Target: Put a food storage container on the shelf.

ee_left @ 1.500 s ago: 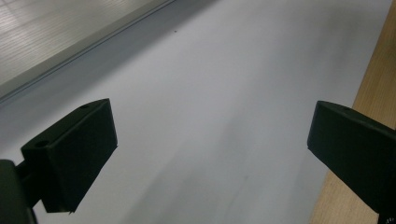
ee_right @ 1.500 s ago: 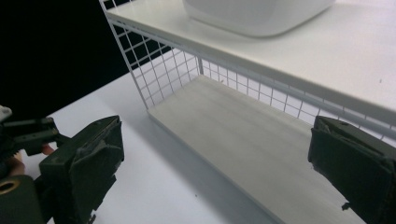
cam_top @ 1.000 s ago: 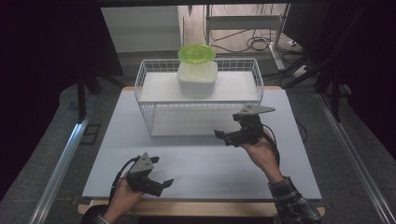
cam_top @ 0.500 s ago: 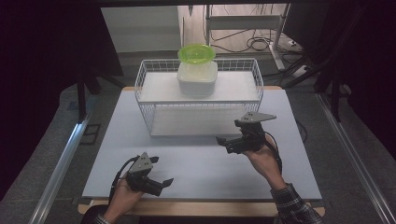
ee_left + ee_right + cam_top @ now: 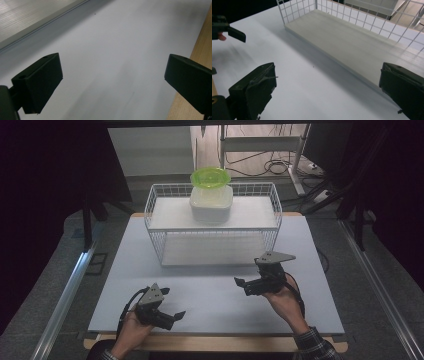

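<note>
From above, the left gripper [image 5: 175, 316] and right gripper [image 5: 242, 285] hover over the white table [image 5: 215, 290], both near the wire basket [image 5: 215, 247], the right nearer. The left gripper view shows its 2 jaws spread wide over bare table. The right gripper view shows its jaws likewise spread, empty, facing the basket's lower shelf [image 5: 352, 47].

My left gripper [image 5: 170, 316] and right gripper [image 5: 246, 286] are black, each topped by a grey three-cornered plate and trailing a black cable. Their jaws are blocky black pads with small holes. My right sleeve [image 5: 314, 347] is dark plaid.
</note>
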